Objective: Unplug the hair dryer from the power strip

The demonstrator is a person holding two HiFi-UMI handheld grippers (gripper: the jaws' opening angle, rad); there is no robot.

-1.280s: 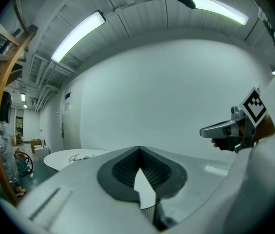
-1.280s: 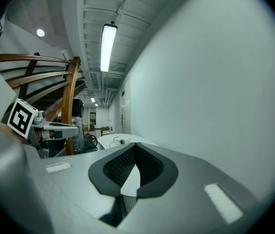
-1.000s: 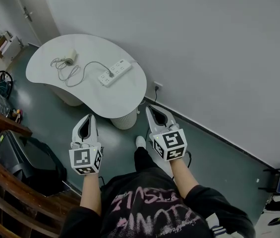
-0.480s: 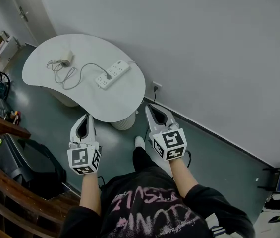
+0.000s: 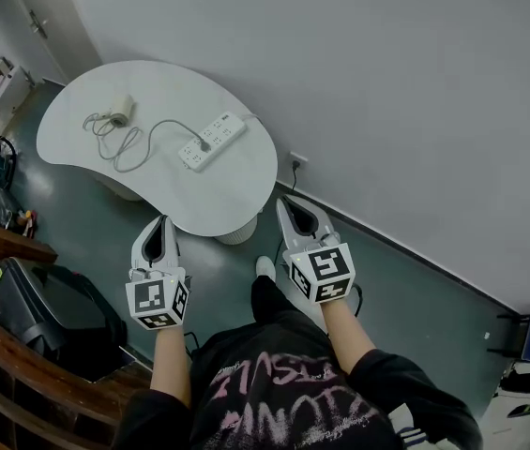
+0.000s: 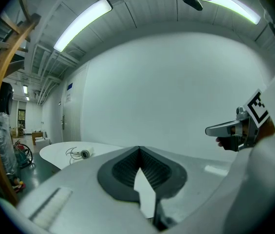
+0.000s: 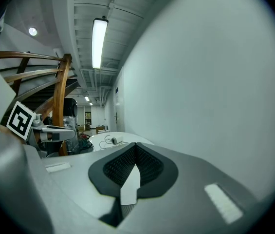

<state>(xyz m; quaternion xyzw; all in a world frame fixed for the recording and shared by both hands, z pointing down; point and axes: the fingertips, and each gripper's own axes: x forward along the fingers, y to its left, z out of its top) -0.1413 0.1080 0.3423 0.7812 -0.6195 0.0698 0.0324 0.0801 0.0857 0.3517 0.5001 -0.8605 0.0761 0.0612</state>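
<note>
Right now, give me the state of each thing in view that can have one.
hair dryer: lying on its side on the table, cord in loose loops beside it.
plug: seated in the power strip, not yet pulled.
power strip: flat on the table.
left claw: shut, empty, short of the table.
right claw: shut, empty, short of the table.

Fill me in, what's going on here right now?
A person stands just short of a white table, holding a tool in each hand. The left tool and right tool are both shut and empty, short of the table's near edge. The hair dryer lies at the table's far end, its cord running to the power strip, where it is plugged in. Neither tool touches anything yet.
</note>
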